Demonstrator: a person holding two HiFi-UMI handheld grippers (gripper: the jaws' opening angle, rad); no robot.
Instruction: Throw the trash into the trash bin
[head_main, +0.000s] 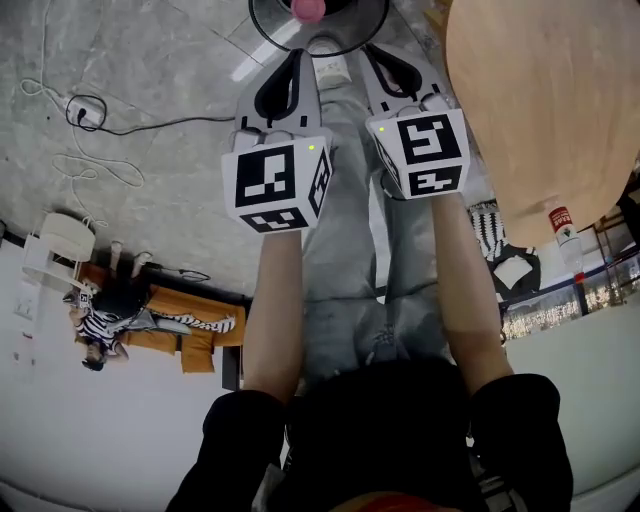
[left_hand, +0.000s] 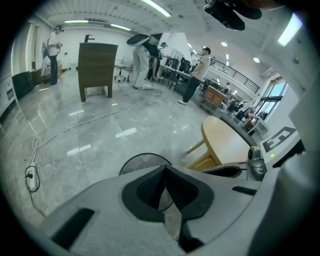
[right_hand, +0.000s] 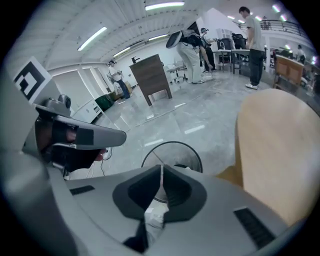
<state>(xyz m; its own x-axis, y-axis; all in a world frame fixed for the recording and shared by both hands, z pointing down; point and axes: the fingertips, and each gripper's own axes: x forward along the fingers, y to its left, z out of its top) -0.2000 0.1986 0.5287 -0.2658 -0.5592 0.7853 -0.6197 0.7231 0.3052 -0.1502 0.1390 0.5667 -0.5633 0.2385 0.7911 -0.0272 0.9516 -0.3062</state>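
Black-sleeved arms (head_main: 275, 310) lead down to the left gripper (left_hand: 164, 169) and right gripper (right_hand: 161, 167), side by side, each with jaws pressed together on nothing, the round black trash bin (right_hand: 172, 151) just beyond their tips, a pink lump of trash (head_main: 308, 9) inside it.

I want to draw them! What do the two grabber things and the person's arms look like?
The left gripper and right gripper are light grey, beak-shaped, with black pads. Each carries a white cube with black square markers and a small green light. The sleeves are black.
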